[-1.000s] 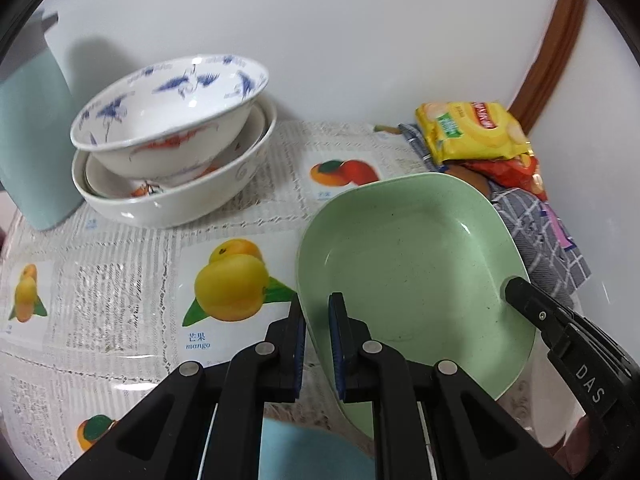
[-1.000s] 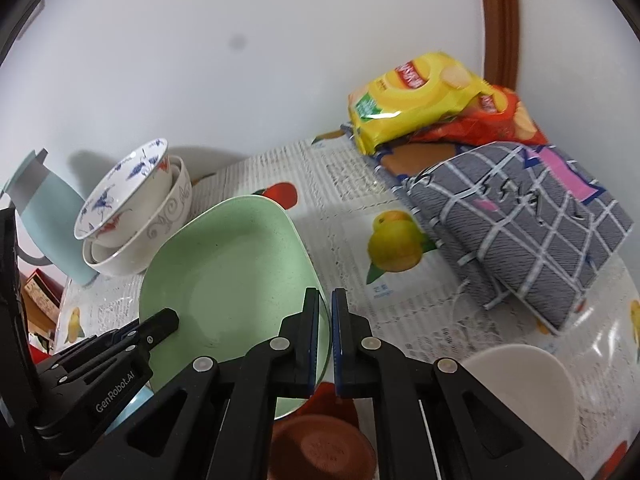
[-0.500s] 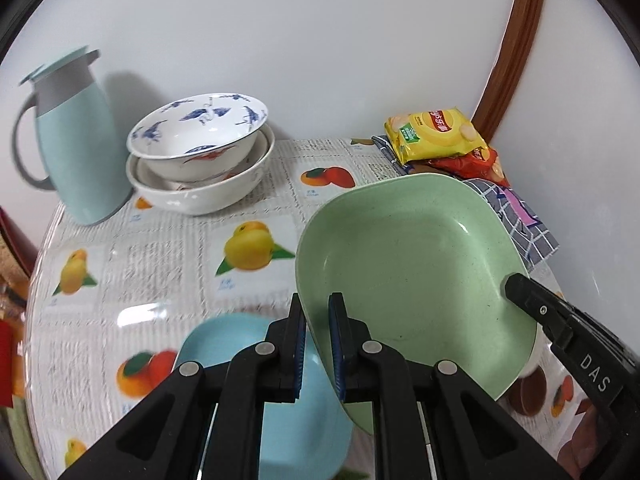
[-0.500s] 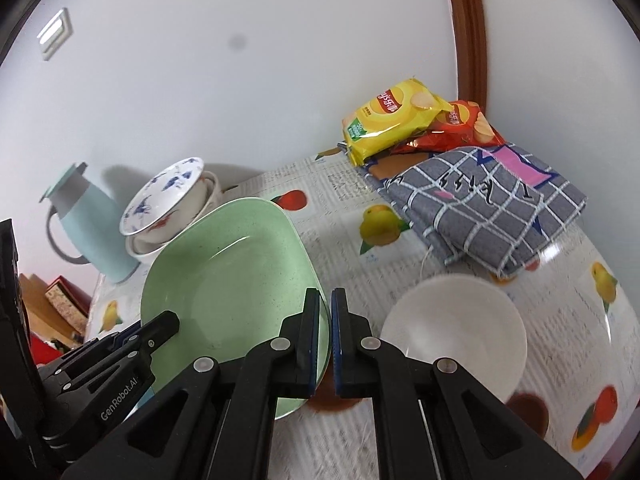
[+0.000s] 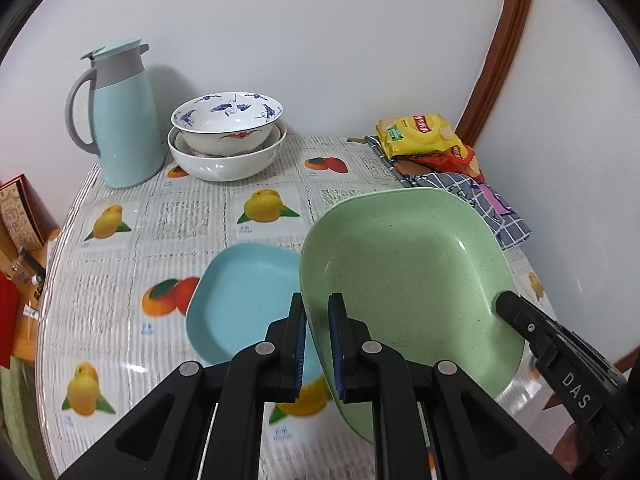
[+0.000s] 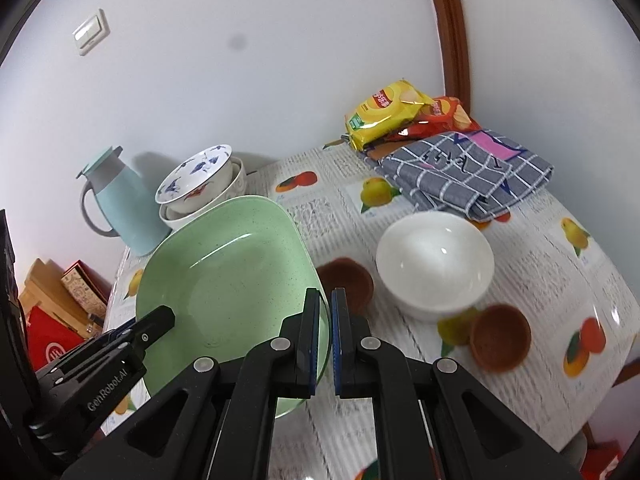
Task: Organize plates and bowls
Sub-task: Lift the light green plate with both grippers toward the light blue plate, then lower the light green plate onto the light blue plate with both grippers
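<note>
Both my left gripper point(image 5: 318, 340) and right gripper point(image 6: 325, 336) pinch the green plate point(image 5: 404, 276) mid-frame above the blue plate point(image 5: 244, 300); uneven pulling could slip a rim.

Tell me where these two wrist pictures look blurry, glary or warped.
Left wrist view: the tablecloth smears toward the bottom edge, a glare patch lies by the blue plate, and the brown door frame bows from the fisheye. Right wrist view: bright highlights sit inside the white bowl and the green plate, and the lower tablecloth is motion blurred.
</note>
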{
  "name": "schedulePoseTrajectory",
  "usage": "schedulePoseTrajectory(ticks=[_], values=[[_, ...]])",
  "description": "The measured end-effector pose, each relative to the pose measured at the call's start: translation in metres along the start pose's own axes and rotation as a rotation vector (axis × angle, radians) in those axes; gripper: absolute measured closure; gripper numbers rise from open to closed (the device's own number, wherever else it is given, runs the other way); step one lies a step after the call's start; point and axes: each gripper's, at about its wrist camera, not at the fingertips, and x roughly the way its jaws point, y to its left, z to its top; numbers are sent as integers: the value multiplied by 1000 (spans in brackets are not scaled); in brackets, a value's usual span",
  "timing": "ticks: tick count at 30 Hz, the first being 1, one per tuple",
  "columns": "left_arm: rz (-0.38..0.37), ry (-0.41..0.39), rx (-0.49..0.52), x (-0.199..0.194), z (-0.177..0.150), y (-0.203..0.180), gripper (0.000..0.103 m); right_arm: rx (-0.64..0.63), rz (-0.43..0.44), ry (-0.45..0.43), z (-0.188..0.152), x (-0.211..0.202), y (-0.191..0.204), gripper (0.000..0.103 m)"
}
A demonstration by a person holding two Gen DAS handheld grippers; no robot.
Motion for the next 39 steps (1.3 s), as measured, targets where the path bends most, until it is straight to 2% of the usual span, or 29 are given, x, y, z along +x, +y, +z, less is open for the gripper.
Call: schedulePoseTrajectory(ticks=[8, 16, 39], values=[[1, -16, 1, -23, -16, -4, 92, 9, 15, -10, -19, -26, -1, 97], [-1, -15, 5, -30, -25, -4, 92, -3, -10, -36, -30, -41, 3, 97], [4, 31, -36, -8, -32, 21, 92, -10, 15, -9, -40, -20, 14, 98]])
